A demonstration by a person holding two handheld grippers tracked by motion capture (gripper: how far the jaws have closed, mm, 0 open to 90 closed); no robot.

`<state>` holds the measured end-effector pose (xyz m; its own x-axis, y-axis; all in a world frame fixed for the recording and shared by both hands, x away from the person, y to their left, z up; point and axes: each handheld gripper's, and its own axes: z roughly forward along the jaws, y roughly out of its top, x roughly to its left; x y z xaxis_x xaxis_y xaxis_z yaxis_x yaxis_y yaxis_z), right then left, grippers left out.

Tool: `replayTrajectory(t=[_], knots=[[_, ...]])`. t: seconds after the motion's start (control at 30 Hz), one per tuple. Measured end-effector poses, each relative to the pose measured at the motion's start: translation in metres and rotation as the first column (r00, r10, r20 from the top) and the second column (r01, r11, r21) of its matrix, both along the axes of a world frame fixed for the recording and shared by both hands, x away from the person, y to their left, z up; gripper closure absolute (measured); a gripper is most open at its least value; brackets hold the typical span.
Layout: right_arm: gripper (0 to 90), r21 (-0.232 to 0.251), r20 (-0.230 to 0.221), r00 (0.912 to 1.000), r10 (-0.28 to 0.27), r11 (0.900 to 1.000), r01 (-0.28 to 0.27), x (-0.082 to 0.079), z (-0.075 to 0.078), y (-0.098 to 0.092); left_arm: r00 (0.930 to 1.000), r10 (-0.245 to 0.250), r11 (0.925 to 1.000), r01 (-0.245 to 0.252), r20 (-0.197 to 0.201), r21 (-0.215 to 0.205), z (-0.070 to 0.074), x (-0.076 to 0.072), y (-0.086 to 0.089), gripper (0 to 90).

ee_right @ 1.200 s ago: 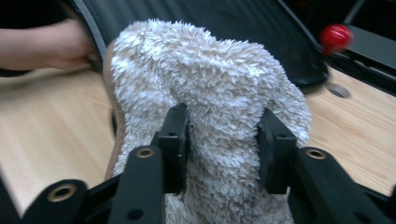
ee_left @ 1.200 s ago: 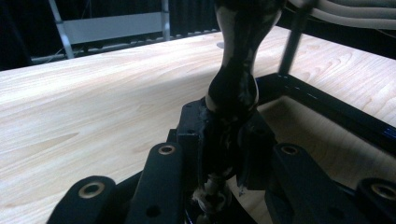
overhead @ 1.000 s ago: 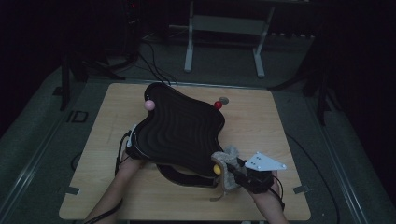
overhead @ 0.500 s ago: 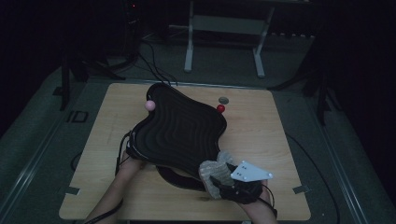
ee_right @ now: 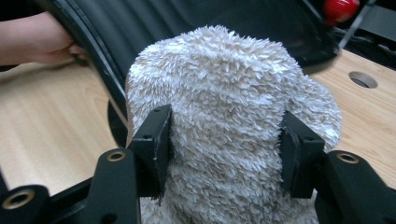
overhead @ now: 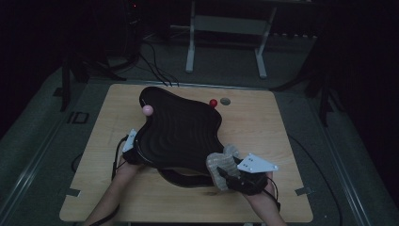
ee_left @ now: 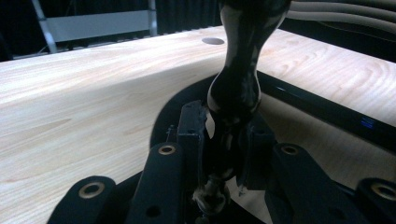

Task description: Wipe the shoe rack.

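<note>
Fingers of the right gripper (overhead: 226, 175), high view: pinching a fluffy cloth (overhead: 222, 162) at the near right corner of a black wavy tray (overhead: 181, 129), having just closed further on it. Tray lies mid-counter (overhead: 263, 127), tilted. Left gripper (overhead: 134, 153) sits at the tray's near left edge, mostly hidden under it. Pink ball (overhead: 147, 110) at the far left of the tray, red ball (overhead: 213, 102) at its far right edge, beside a counter hole (overhead: 225, 100).

Left gripper view: fingers (ee_left: 192, 133) pressed onto a glossy black post (ee_left: 238, 79) between them; counter stretches far behind.

Right gripper view: fingers (ee_right: 156, 144) either side of the cloth, pads pressing into the pile; tray beyond, hand (ee_right: 32, 39) at its far left, red ball top right.
</note>
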<state>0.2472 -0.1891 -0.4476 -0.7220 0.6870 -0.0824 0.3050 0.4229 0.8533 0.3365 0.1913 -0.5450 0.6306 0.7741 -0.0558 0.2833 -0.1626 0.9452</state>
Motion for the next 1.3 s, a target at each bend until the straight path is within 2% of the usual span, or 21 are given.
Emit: replayTrajectory(t=[0.33, 0.67, 0.87, 0.93, 1.2, 1.3], knots=[[48.5, -0.003, -0.007, 0.9973, -0.074, 0.997, 0.074, 0.031, 0.003, -0.018, 0.9986, -0.053, 0.9986, 0.053, 0.005, 0.006, 0.0, -0.013, -0.003, 74.2], [54.2, -0.036, 0.01, 0.9921, -0.125, 0.991, 0.126, 0.059, 0.006, -0.029, 0.9926, -0.12, 0.9928, 0.12, 0.018, 0.002, 0.0, -0.03, -0.015, 74.2], [57.6, -0.03, 0.01, 0.9883, -0.152, 0.988, 0.152, 0.075, 0.006, -0.033, 0.9877, -0.154, 0.988, 0.153, 0.028, 0.022, 0.0, -0.036, -0.021, 74.1], [58.7, -0.033, 0.013, 0.988, -0.154, 0.987, 0.154, 0.079, 0.006, -0.033, 0.9872, -0.156, 0.9876, 0.156, 0.031, 0.017, 0.0, -0.037, -0.022, 74.1], [64.3, -0.042, 0.017, 0.9866, -0.162, 0.986, 0.163, 0.083, 0.008, -0.033, 0.9897, -0.143, 0.9897, 0.143, 0.012, 0.012, 0.001, -0.041, -0.024, 73.8], [65.5, -0.042, 0.016, 0.9865, -0.163, 0.986, 0.163, 0.083, 0.009, -0.034, 0.9889, -0.147, 0.9891, 0.147, 0.023, -0.009, 0.008, -0.044, -0.022, 68.3]])
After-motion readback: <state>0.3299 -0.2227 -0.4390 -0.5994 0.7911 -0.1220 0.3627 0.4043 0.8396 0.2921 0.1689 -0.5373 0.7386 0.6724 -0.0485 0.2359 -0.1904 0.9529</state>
